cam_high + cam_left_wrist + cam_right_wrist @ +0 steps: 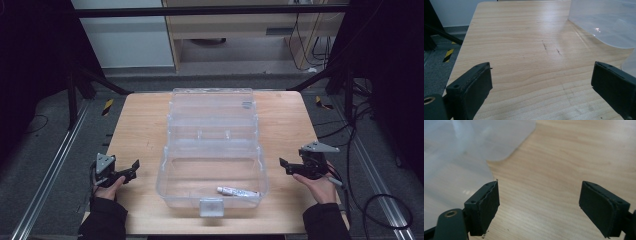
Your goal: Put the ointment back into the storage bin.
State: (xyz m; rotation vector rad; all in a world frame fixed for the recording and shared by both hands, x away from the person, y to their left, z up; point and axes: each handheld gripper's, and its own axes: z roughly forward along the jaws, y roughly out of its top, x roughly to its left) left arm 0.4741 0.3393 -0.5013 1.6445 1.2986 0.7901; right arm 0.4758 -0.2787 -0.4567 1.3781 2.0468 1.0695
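A clear plastic box (212, 165) with its lid (212, 107) swung open toward the far side stands in the middle of the wooden table (140, 125). A small white tube (237, 191) lies on the box floor near the front wall. My left gripper (134, 166) rests low at the table's left edge, open, with bare wood between its jaws (541, 82). My right gripper (285, 165) sits right of the box, open and empty (539, 202), with the box's clear wall (461, 150) at the upper left of the right gripper view.
A corner of the clear box (604, 22) shows at the upper right of the left gripper view. Black frame legs (100, 80) and cables (380, 205) stand on the floor around the table. Bare wood lies on both sides of the box.
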